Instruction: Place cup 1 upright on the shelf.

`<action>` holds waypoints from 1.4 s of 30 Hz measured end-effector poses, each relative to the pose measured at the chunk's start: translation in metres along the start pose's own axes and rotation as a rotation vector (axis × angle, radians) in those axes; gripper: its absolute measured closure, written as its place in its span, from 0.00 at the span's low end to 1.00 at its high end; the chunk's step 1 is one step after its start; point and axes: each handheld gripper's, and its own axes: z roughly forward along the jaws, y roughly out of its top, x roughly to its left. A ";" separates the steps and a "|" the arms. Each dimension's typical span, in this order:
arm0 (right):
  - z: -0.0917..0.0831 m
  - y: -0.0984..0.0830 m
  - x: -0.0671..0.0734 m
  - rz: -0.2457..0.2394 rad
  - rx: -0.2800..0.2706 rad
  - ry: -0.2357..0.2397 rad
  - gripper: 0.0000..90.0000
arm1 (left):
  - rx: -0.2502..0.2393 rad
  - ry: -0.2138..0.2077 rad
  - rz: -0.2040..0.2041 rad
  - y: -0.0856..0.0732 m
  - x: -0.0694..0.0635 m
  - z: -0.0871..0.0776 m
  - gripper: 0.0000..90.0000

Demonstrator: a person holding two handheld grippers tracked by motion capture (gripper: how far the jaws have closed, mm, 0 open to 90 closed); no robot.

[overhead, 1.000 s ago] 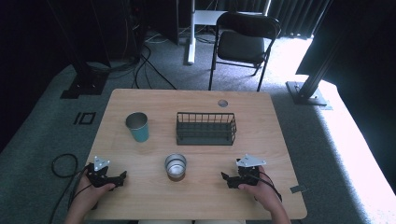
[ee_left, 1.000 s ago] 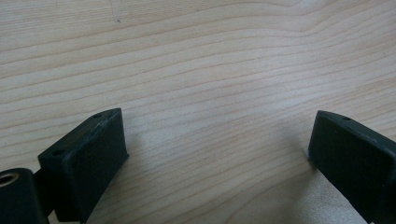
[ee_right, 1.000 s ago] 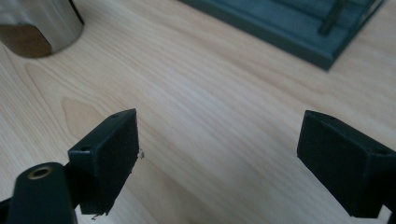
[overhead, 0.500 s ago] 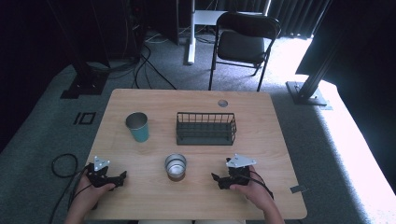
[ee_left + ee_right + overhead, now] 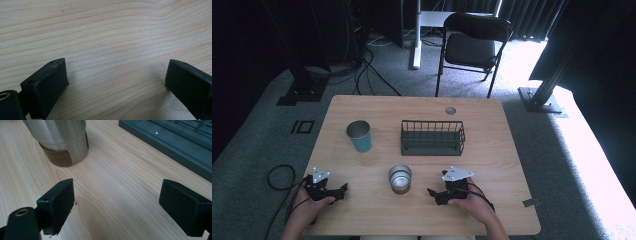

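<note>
A short steel cup (image 5: 400,177) with a brown base stands at the front middle of the wooden table (image 5: 492,145). My right gripper (image 5: 433,193) lies on the table just right of it, its jaws wide open and empty and pointing toward the cup. In the right gripper view the steel cup (image 5: 60,140) stands ahead and left of the right gripper (image 5: 117,205). My left gripper (image 5: 342,190) rests near the front left corner, open and empty. Bare wood lies between the left gripper (image 5: 116,82) jaws.
A teal cup (image 5: 359,136) stands upright at the left middle. A black wire basket (image 5: 432,137) sits behind the steel cup, and its dark base (image 5: 175,142) shows ahead of my right gripper. A folding chair (image 5: 472,45) stands on the carpet beyond the table.
My right gripper has slid left toward the steel cup. The left gripper and the objects on the table have stayed put.
</note>
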 end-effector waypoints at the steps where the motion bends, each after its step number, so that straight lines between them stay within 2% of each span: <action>1: 0.002 0.000 0.001 -0.009 0.002 0.008 0.14 | 0.000 0.000 0.001 0.000 0.000 0.000 0.06; 17: 0.022 0.018 0.020 -0.077 -0.006 0.073 0.14 | 0.000 0.001 0.000 0.000 0.000 0.000 0.06; 35: 0.036 0.035 0.035 -0.112 -0.046 0.135 0.14 | 0.000 0.001 0.000 0.000 0.000 0.000 0.06; 39: 0.039 0.038 0.039 -0.113 -0.068 0.174 0.14 | 0.001 0.001 0.001 0.000 0.000 0.000 0.06; 42: 0.043 0.041 0.041 -0.125 -0.065 0.171 0.14 | 0.001 0.001 0.001 0.000 0.000 0.000 0.06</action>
